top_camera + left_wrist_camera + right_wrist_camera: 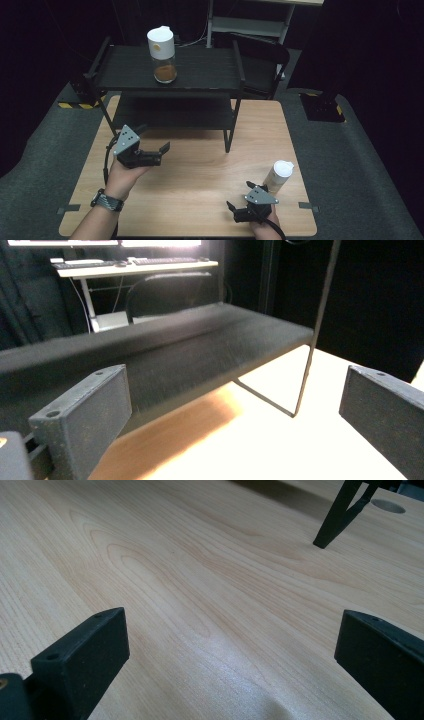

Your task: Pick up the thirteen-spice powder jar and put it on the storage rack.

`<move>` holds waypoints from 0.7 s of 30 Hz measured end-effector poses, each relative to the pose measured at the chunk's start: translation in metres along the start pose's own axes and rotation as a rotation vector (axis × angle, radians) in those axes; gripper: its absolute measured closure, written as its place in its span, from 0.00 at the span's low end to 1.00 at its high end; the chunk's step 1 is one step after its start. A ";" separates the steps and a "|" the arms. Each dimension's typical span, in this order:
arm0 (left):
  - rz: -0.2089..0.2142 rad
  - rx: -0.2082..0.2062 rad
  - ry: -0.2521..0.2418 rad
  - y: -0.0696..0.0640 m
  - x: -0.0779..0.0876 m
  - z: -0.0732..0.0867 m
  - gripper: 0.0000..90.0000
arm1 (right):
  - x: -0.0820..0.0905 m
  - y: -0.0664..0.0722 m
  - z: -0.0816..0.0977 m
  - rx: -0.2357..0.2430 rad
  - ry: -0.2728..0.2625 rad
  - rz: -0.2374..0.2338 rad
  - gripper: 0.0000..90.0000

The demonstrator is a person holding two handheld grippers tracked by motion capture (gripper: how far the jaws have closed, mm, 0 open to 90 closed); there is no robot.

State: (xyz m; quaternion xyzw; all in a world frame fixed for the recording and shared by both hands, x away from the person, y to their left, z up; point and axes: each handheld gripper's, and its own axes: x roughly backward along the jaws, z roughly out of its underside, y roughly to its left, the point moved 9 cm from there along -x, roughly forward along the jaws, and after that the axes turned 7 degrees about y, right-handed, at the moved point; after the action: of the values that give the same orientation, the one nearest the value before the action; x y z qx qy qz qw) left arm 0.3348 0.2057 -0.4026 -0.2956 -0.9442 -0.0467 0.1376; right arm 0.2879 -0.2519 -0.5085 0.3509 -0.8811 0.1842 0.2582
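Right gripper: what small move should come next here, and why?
Probably swing the right gripper toward the white-capped bottle standing just beyond it on the table. Its jaws stand wide open with nothing between them, pointing away from the bottle across bare wood. The left gripper, also open and empty, hovers near the black shelf rack, farther from that bottle.

No readable text, no labels, no brand names, no numbers, no signs
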 end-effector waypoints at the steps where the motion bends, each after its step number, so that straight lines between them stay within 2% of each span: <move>1: 0.000 0.000 0.000 0.000 0.000 0.000 0.01 | 0.000 0.000 0.000 0.000 0.000 0.000 0.01; 3: 0.011 0.016 0.009 -0.004 -0.001 0.014 0.01 | 0.000 0.000 0.000 0.003 0.002 0.000 0.01; 7: 0.011 0.016 0.019 -0.007 -0.002 0.026 0.01 | 0.000 0.001 0.000 0.006 0.004 0.001 0.01; 10: 0.008 0.013 0.047 -0.012 -0.002 0.046 0.01 | 0.000 0.001 0.000 0.007 0.003 0.000 0.01; 13: 0.005 0.016 0.059 -0.013 -0.002 0.056 0.01 | 0.000 0.001 0.000 0.008 0.004 -0.001 0.01; 14: 0.014 0.030 0.072 -0.014 -0.002 0.066 0.01 | 0.000 0.001 0.000 0.008 0.004 -0.001 0.01; 18: 0.022 0.032 0.102 -0.018 0.000 0.086 0.02 | 0.000 0.000 0.000 0.006 0.001 -0.001 0.01; 21: 0.025 0.038 0.112 -0.020 0.002 0.094 0.02 | 0.000 0.000 0.000 0.006 0.003 -0.003 0.01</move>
State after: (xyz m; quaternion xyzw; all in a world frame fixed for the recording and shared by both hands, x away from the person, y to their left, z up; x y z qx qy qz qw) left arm 0.3006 0.2065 -0.4924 -0.3015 -0.9320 -0.0434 0.1962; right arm 0.2879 -0.2515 -0.5084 0.3525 -0.8798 0.1868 0.2586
